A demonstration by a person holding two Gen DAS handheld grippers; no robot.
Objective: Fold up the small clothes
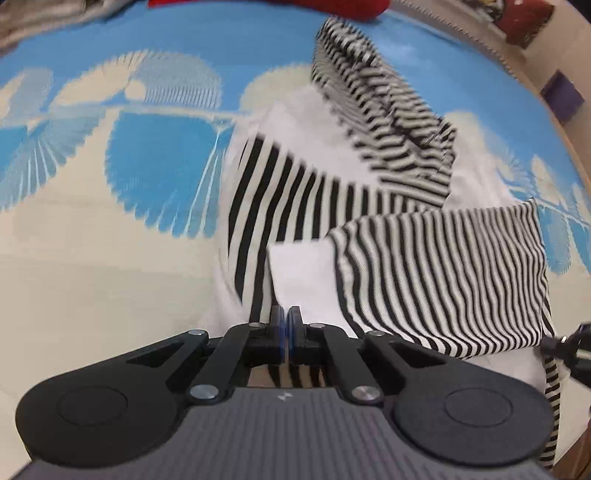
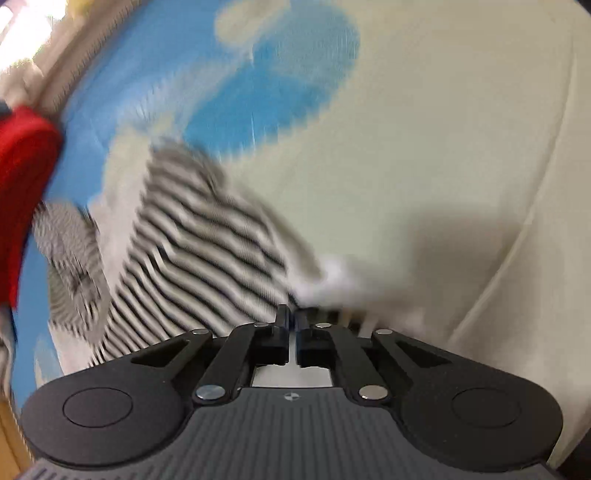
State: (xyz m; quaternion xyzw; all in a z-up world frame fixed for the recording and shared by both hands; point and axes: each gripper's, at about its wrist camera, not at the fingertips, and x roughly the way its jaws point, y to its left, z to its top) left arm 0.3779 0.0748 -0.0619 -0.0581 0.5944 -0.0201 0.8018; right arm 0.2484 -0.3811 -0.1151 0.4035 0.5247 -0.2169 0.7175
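Note:
A black-and-white striped small garment [image 1: 406,229] lies on a blue and cream patterned sheet [image 1: 110,229]. My left gripper [image 1: 287,314] is shut on the garment's near edge, where white cloth and wide stripes meet. A fine-striped sleeve runs toward the far right. In the right wrist view the garment [image 2: 207,251] is blurred by motion. My right gripper [image 2: 290,314] is shut on the garment's edge. The right gripper's tip shows at the right edge of the left wrist view [image 1: 569,343].
A red cloth [image 1: 295,7] lies at the far edge of the sheet; it also shows at the left of the right wrist view [image 2: 22,177]. A grey cloth [image 1: 44,18] sits at the far left. The bed's edge [image 1: 554,122] curves along the right.

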